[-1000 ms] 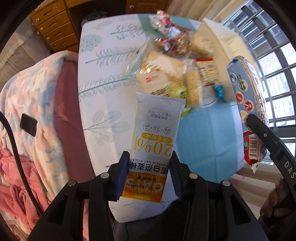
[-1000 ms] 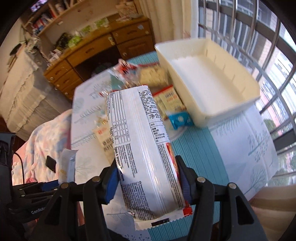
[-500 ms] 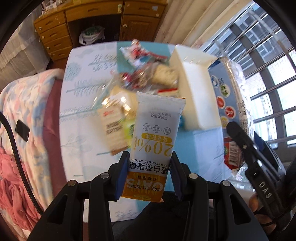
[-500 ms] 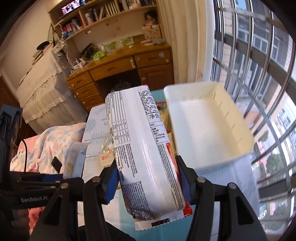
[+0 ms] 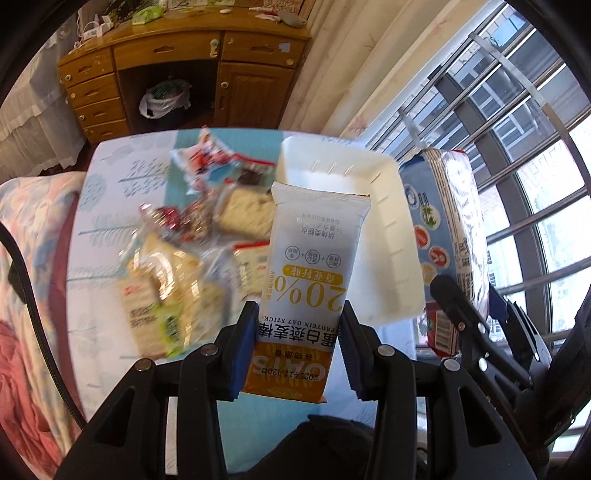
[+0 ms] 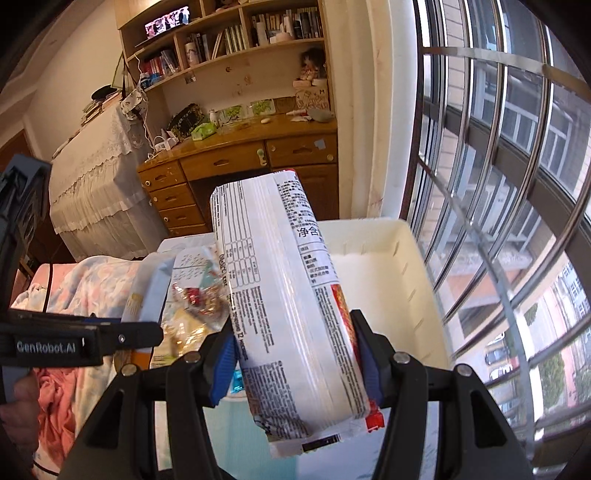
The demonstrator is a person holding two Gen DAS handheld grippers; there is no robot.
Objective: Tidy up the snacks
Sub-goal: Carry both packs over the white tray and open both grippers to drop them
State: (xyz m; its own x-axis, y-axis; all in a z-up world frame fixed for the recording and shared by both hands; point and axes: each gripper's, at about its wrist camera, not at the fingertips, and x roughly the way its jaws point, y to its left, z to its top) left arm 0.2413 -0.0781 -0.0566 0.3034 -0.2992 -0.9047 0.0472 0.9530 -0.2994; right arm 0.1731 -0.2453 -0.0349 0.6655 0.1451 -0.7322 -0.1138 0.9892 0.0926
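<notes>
Above the table (image 5: pixel 110 206), your left gripper (image 5: pixel 298 354) clamps the oat stick packet (image 5: pixel 310 280) and your right gripper (image 6: pixel 295 365) clamps the large biscuit pack (image 6: pixel 284 306), while the white bin (image 5: pixel 384 236) looks empty and the snack pile (image 5: pixel 192 236) remains unsorted.

Wooden desk (image 6: pixel 240 162) with drawers against the far wall, bookshelves (image 6: pixel 221 33) above it. Barred window (image 6: pixel 498 184) right of desk, daylight coming in. Lace-covered furniture (image 6: pixel 96 184) left of desk; floral blanket (image 5: pixel 26 229) nearer.
</notes>
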